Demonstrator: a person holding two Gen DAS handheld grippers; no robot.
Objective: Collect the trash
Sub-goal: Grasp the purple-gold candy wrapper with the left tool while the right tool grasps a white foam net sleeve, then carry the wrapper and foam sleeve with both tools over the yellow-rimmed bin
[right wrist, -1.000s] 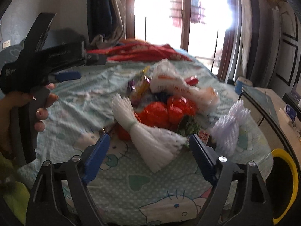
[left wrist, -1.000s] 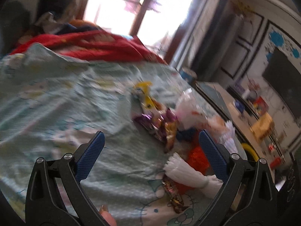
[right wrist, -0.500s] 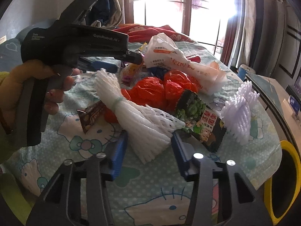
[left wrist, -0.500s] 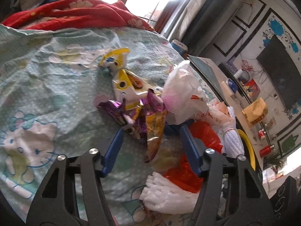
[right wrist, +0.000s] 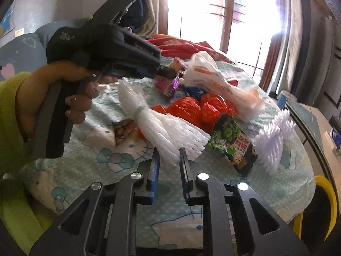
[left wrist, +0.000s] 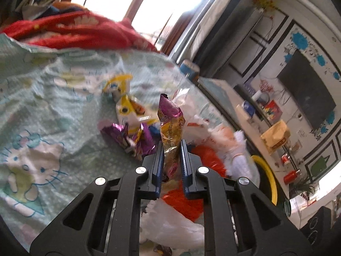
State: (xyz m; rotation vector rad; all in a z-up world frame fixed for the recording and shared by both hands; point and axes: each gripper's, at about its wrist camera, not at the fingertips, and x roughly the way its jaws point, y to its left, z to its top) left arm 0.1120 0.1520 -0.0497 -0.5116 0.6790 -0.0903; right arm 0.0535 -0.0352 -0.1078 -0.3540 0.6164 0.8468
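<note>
1. On the bed sheet (right wrist: 89,149), my right gripper (right wrist: 168,155) has just closed its jaws onto the near end of the white foam net (right wrist: 170,134).
2. Only the left wrist view shows my left gripper (left wrist: 171,149), jaws just closed, clamped on a gold-purple wrapper (left wrist: 170,125) standing upright.
3. Only the right view shows the green snack packet (right wrist: 230,140) lying beside the net.
4. Past the sheet's right edge sits a yellow bin rim (right wrist: 328,192); open sheet lies left of the pile.

A glossy, crinkled foil wrapper (left wrist: 170,136) stands beside shiny orange plastic bags (right wrist: 191,108) and white ribbed foam netting (right wrist: 166,132), all on the bed's matt printed cotton sheet (left wrist: 42,111).
</note>
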